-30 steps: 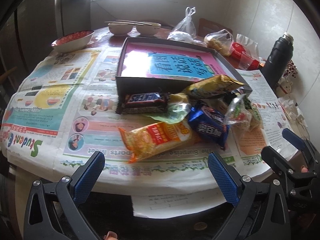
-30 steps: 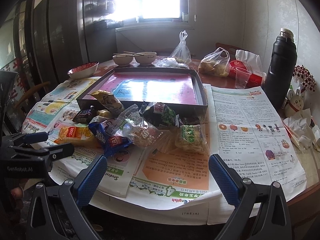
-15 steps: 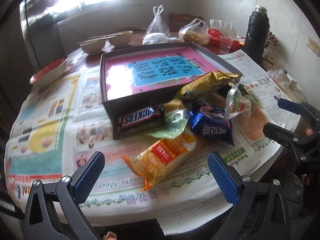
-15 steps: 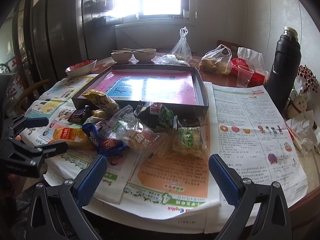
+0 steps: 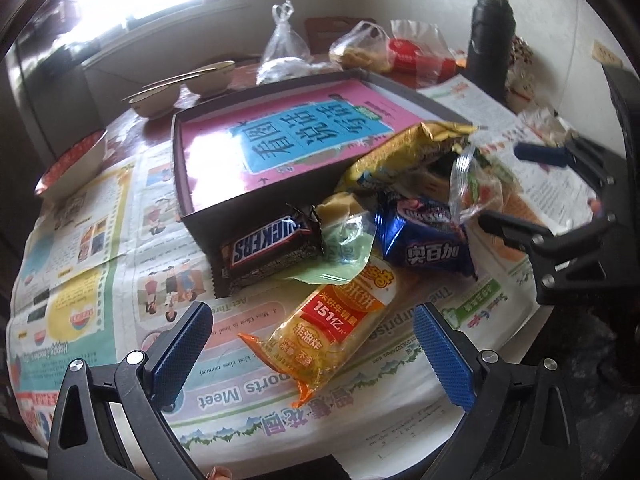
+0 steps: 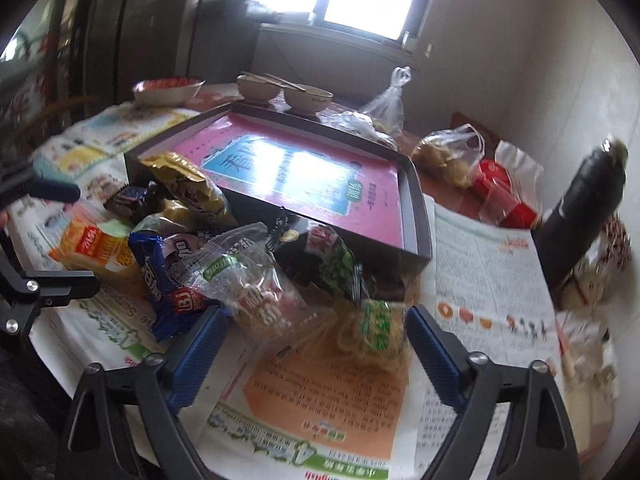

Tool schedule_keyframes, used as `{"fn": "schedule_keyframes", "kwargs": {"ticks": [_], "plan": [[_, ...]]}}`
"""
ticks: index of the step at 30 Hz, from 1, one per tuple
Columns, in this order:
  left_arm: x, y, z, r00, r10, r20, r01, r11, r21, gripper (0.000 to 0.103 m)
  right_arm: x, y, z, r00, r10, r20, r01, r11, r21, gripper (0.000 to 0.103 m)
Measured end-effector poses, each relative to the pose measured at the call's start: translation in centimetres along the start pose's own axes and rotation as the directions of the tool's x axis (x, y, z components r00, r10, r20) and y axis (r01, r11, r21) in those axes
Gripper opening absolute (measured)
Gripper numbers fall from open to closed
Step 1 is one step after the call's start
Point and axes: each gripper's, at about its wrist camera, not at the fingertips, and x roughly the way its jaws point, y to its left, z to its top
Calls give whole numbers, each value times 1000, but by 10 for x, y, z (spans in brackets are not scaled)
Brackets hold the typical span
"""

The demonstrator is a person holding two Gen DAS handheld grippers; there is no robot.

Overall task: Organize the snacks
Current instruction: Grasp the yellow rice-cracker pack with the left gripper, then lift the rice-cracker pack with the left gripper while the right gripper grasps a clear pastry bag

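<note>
A heap of snack packs lies on newspaper in front of a dark shallow box (image 5: 192, 216) lined with a pink sheet. In the left wrist view I see a yellow rice-cracker pack (image 5: 336, 328), a Snickers bar (image 5: 268, 252), a blue cookie pack (image 5: 428, 248) and a gold bag (image 5: 404, 152). My left gripper (image 5: 316, 352) is open, its fingers astride the yellow pack's near end. My right gripper (image 6: 316, 344) is open just before a clear peanut bag (image 6: 256, 296) and a green noodle pack (image 6: 372, 332). The box shows in the right wrist view (image 6: 416, 216).
Two bowls with chopsticks (image 5: 184, 88), a red bowl (image 5: 76, 160), plastic bags (image 5: 288, 56) and a black flask (image 5: 492, 40) stand behind and beside the box. The round table edge (image 5: 360, 432) runs just before my left gripper.
Both grippers have moved forward toward the snack heap and tilted. The left now straddles the yellow pack; the right has closed in on the clear and green packs. Both stay open.
</note>
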Motion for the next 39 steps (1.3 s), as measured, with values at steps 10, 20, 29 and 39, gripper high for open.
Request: {"fn": "schedule_keyframes", "kwargs": {"ticks": [10,20,29,39], "plan": [[16,-5,9,998,-20,-55,24,997,74,85,13,12,8,998,68,-11,-69,995,-69,53],[25,-15,14,989,-123,-84,130,989,73,51,14,-10,5,975,223,-10,-222,973,60,37],[17,-18,10,989,-130,-77,133,990,36,38,3,-29,2,950,310,38,-311,935,169,36],[-16,0,0,984,-177,-11,176,982,-69,37,-7,-46,2,953,293,75,-303,923,237,36]]}}
